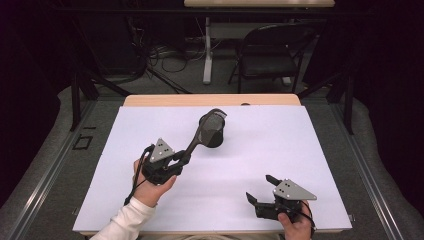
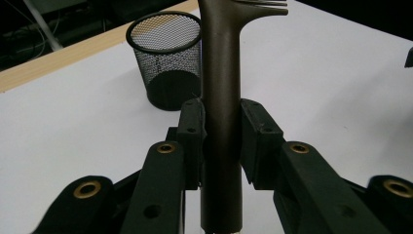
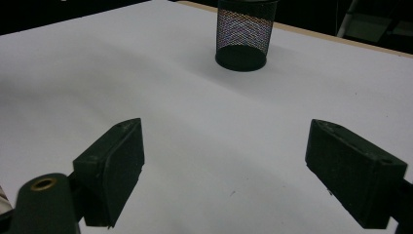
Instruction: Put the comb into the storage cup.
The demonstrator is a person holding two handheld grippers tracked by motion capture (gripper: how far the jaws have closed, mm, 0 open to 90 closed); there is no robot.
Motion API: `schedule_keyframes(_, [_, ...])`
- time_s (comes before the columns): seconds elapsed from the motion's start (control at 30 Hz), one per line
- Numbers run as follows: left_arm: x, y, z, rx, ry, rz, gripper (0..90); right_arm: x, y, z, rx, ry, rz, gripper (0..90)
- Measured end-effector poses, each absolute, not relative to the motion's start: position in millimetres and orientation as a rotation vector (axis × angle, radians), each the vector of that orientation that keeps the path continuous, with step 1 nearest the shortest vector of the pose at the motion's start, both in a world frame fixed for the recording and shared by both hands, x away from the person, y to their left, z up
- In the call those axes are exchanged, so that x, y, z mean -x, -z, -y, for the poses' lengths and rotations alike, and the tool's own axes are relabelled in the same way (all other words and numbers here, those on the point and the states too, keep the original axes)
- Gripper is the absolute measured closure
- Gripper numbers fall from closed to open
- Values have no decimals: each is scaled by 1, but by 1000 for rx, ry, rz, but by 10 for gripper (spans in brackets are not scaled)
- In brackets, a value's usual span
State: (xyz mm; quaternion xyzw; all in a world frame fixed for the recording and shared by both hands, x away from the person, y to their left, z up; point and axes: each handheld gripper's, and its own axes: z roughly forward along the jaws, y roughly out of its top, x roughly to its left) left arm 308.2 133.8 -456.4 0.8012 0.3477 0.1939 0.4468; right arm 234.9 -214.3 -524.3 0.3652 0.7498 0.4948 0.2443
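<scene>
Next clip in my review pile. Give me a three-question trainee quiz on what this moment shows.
1. True or false: the right gripper is holding something.
2. What does the left gripper clamp: (a) a pen, (b) a slotted spatula, (c) a cloth?
3. Which container stands upright on the white table?

Key:
1. False: its jaws stand apart with nothing between them.
2. (b), held by the handle.
3. The black mesh cup.

Black wire-mesh cup [image 2: 168, 58] with a fine grid pattern; dark bronze-grey utensil handle [image 2: 221, 97]; plain white table cover [image 1: 260, 155] edged by pale wood; black left gripper [image 1: 172, 165] bearing brass-coloured rivets.
</scene>
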Motion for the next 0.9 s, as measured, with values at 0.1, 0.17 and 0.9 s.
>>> schedule_keyframes(0.1, [-309, 457, -131, -1967, -491, -859, 727, -235, 524, 214, -997, -1352, -2045, 140])
schedule_keyframes(0.17, [-309, 458, -130, -1960, -492, -857, 727, -235, 525, 214, -997, -1352, -2046, 140])
schedule_keyframes(0.9, [-312, 472, -119, -1864, -536, -857, 727, -235, 525, 215, -1001, -1349, -2047, 140])
